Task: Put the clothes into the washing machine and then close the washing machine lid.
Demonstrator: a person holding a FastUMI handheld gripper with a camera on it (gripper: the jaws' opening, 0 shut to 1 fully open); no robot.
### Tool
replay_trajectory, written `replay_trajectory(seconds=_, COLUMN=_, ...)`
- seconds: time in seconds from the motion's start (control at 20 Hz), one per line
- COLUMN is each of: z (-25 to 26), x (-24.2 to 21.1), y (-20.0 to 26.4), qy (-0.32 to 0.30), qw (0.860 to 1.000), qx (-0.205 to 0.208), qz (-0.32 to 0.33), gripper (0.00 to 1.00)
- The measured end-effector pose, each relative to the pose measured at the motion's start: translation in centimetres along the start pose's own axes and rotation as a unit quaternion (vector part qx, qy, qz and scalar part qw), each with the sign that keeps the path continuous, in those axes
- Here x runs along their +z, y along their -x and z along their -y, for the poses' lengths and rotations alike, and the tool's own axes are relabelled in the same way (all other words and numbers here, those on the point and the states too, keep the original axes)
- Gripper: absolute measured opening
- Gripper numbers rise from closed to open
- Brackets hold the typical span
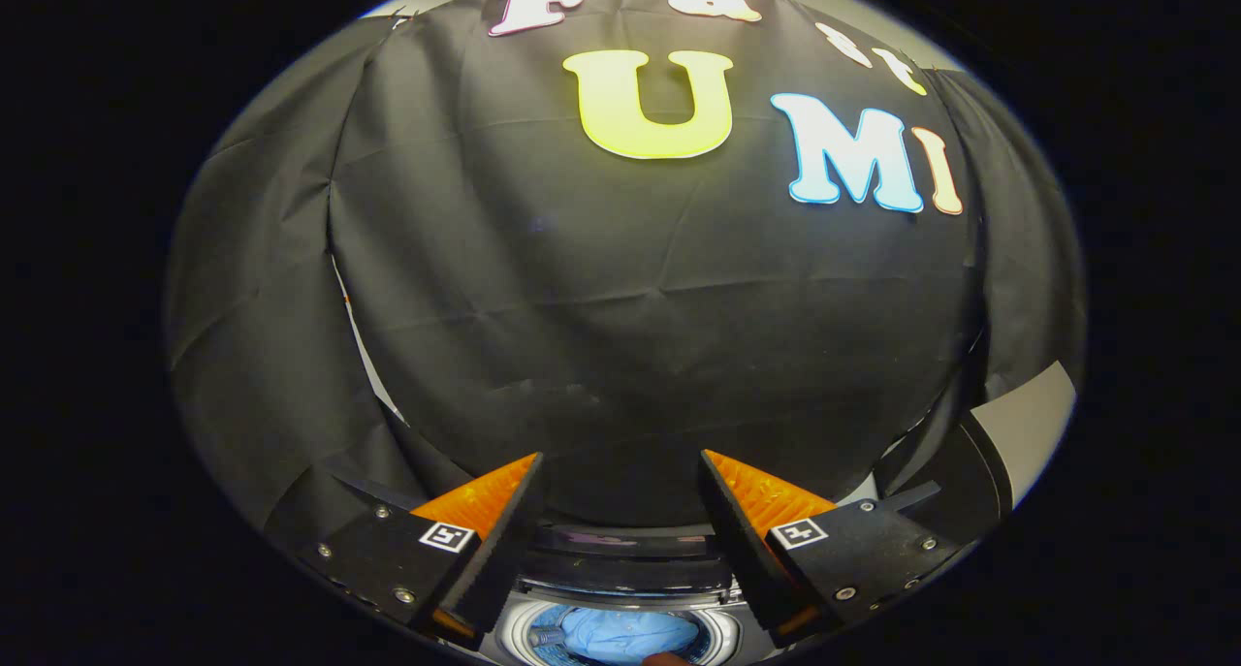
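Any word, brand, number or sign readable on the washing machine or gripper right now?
Washing machine: none readable, too dark and blurred.
Gripper, open above the blue clothes in the drum: no words, just one square coded marker per finger.

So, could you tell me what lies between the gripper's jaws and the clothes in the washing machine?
Nothing: in the gripper view the open gripper is above blue clothes in the washing machine.

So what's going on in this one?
A person's hand-held tongs hang open above a top-loading washing machine, gripping nothing. Blue clothes already lie in the drum, below and between the fingers. The lid looks still raised behind the opening, so closing it seems to be what remains.
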State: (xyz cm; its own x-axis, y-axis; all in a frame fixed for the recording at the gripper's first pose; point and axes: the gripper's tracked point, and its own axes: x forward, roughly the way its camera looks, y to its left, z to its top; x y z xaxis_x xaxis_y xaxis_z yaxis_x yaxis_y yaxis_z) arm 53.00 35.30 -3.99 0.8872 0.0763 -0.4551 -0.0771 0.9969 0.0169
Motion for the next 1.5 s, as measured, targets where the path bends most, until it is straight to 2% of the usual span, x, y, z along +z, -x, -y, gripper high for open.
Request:
replay_trajectory(seconds=0.8, z=-0.9, x=-2.9, y=6.3, qy=0.016, qw=0.997, qx=0.032, qz=0.068, gripper=0.95)
replay_trajectory(seconds=1.5, z=-1.5, x=-6.5, y=9.9, qy=0.021, qw=0.995, qx=0.067, qz=0.07, gripper=0.94)
